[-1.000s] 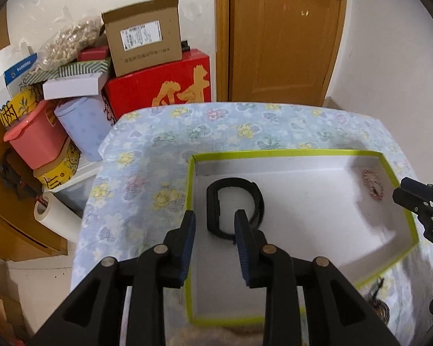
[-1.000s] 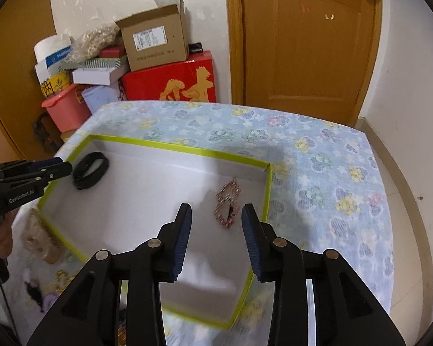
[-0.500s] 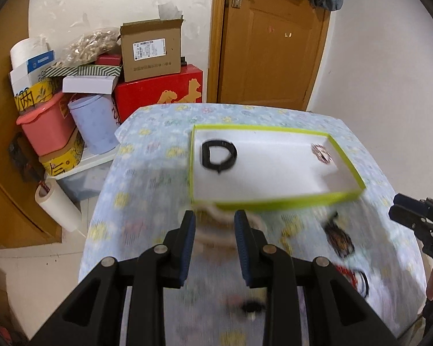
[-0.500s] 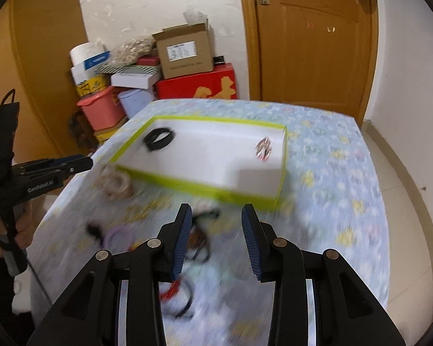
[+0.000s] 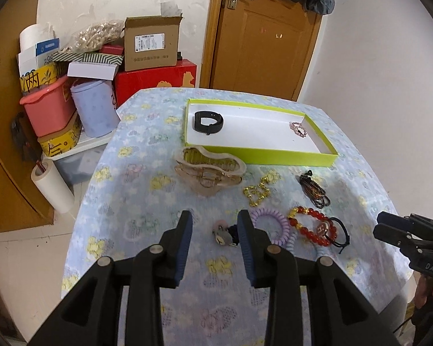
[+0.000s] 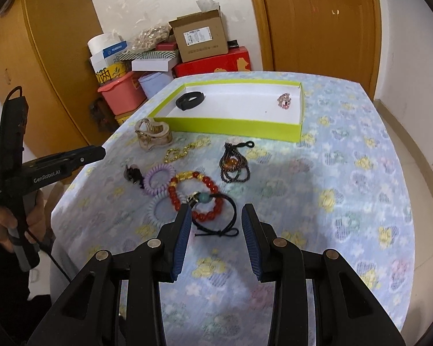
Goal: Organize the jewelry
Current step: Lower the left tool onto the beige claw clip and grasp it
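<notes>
Black jaws of both the left gripper [image 5: 213, 225] and right gripper [image 6: 216, 216] gape wide and empty at frame bottom, above loose bracelets [image 6: 196, 196] at mid-frame on the desk [image 6: 346, 173], with the green-rimmed tray [image 6: 231, 127] beyond toward frame top holding a black band [image 6: 190, 100].

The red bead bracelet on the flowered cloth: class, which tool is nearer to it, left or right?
Right. The right tool hangs open just short of the red bead bracelet, one fingertip overlapping its near edge. The left tool is open beside it, over a small dark clip.
</notes>
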`<state>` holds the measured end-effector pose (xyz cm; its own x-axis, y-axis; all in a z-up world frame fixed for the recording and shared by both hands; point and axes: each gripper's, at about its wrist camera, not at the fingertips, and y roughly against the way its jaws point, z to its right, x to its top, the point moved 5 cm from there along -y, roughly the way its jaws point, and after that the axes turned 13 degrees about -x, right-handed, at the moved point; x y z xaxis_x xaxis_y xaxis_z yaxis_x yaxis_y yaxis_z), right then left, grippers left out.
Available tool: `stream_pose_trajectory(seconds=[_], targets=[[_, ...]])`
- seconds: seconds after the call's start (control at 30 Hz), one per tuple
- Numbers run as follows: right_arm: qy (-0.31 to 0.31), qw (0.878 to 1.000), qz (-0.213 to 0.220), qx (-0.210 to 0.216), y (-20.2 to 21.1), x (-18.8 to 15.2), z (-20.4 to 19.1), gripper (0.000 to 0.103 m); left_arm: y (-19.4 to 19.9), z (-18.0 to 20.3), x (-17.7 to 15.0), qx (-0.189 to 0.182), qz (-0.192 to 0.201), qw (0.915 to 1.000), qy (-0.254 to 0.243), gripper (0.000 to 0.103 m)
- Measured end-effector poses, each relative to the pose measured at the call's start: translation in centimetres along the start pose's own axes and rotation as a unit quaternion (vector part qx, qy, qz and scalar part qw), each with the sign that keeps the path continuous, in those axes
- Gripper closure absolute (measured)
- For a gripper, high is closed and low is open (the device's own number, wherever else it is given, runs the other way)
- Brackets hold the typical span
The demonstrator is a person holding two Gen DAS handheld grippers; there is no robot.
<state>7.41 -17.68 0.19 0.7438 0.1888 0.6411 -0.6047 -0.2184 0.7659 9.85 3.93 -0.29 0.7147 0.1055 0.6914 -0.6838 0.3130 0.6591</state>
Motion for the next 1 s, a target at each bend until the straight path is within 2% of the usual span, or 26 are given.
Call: stream_pose_trajectory(seconds=[0.17,0.53,0.7,1.0], targets=[[0.002,1.0,-0.002,-0.002,0.0,-0.1,-0.1,0.066,-0.2,0.1,0.2,-0.002,0.001,1.0,0.007,0.069],[0.004,1.0,-0.009,-0.007,-1.2,0.3,0.0,0.066,-2.5,-1.2,1.6,-0.01,-0.001,0.998,0.062,0.068],[0.005,1.0,-0.013,-0.01,-1.8,0.4,0.3,0.066,-4.1,-2.2,2.8,-0.015,0.002,0.9946,0.102,0.057],[0.005,1.0,-0.014,-0.021,-3.9,1.8,0.7,0.066,-6.8,-3.7,4.0,0.013,-0.002,0.9888,0.149,0.057]])
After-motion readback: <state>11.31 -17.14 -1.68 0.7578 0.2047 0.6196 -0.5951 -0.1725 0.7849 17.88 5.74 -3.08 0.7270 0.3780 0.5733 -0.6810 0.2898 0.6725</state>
